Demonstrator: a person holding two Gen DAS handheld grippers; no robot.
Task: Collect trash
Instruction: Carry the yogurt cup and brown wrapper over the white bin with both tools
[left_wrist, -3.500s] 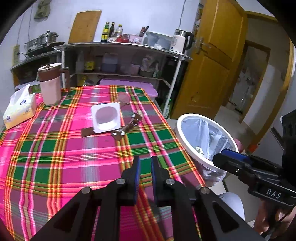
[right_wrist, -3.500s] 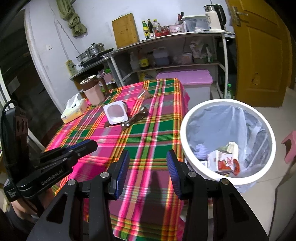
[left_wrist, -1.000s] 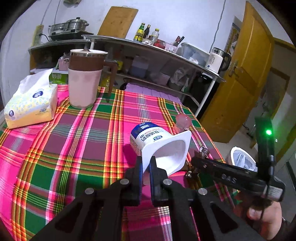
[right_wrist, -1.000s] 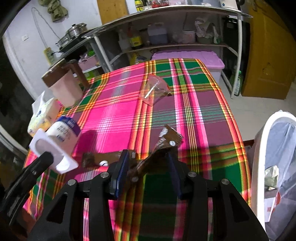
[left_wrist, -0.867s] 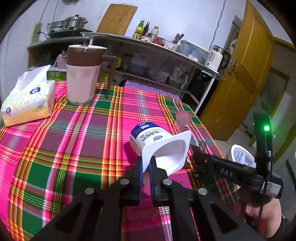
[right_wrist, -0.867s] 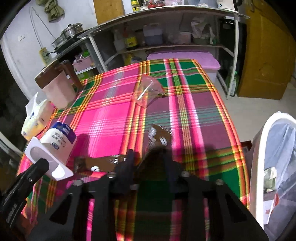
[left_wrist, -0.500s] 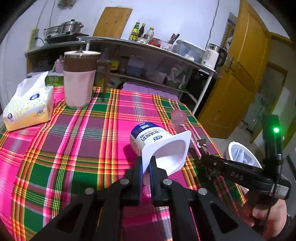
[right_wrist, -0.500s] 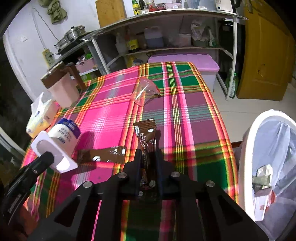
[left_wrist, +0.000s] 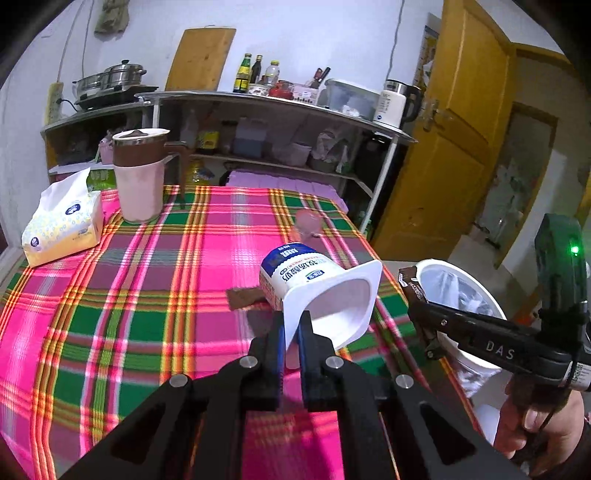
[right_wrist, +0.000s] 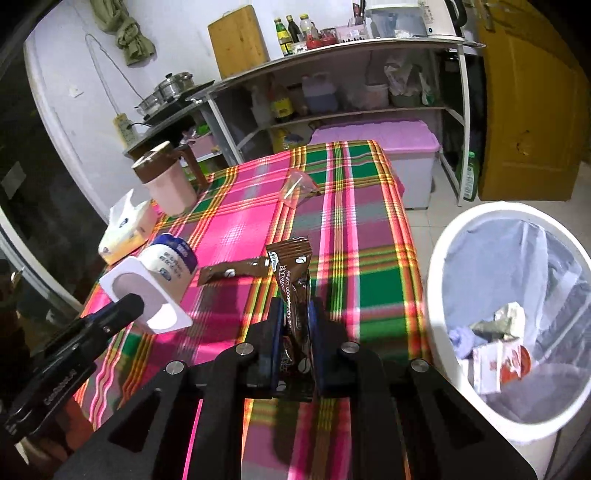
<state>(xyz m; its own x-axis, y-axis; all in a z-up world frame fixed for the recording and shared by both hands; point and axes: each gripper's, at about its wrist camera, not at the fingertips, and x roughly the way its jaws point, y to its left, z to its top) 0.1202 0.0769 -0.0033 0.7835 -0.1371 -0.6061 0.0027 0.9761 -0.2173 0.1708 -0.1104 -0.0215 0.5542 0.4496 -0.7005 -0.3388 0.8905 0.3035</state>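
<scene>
Two grippers lift trash above a plaid tablecloth (left_wrist: 110, 314).
Left gripper (left_wrist: 291, 332) is clamped tight on a yogurt cup's (left_wrist: 321, 291) rim; right gripper (right_wrist: 293, 325), jaws narrowly closed, pinches a coffee sachet (right_wrist: 291, 273) upright, with the bin (right_wrist: 436, 280) near right.

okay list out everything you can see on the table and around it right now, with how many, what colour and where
yogurt cup: 1, white with blue label, lifted above the table, rim pinched
coffee sachet: 1, brown, upright between the right jaws
second sachet: 1, brown, flat mid-table
clear wrapper: 1, transparent, far end of table
tissue pack: 1, white and yellow, table's left side
jug: 1, pink, brown lid, beside tissues
tablecloth: 1, pink-green plaid
trash bin: 1, white, lined, on the floor right of the table, trash inside
left gripper: black, shut on cup
right gripper: black, shut on sachet
hand: 1, lower right
</scene>
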